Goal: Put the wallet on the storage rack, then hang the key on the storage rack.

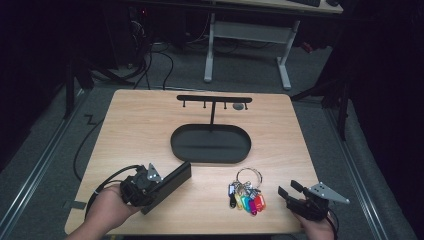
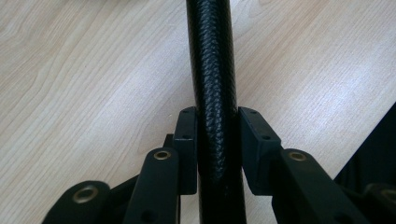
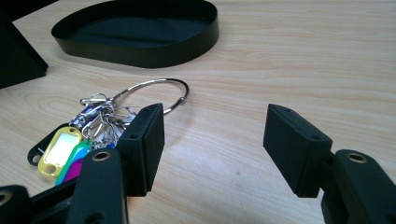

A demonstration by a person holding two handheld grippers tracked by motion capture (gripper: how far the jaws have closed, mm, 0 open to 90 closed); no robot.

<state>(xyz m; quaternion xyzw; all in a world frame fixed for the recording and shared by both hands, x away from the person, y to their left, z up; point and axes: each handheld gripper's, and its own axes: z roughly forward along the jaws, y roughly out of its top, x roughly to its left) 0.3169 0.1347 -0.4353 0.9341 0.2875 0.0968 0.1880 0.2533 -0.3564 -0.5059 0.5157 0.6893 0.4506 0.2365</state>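
While the left hand-held gripper (image 1: 167,181) pinches the black case (image 2: 212,70) edge-on, its long axis running straight out along the jaws over the desk (image 1: 135,125), the right hand-held gripper (image 3: 212,144) sits wide and empty. The bunch of keys (image 3: 93,128) lies just off its left jaw, nearest the right hand. No readable labels.

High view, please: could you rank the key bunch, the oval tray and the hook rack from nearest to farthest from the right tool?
1. Key bunch, just left of the right tool.
2. Oval tray, mid-table, up and left.
3. Hook rack, rising behind the tray near the far edge.
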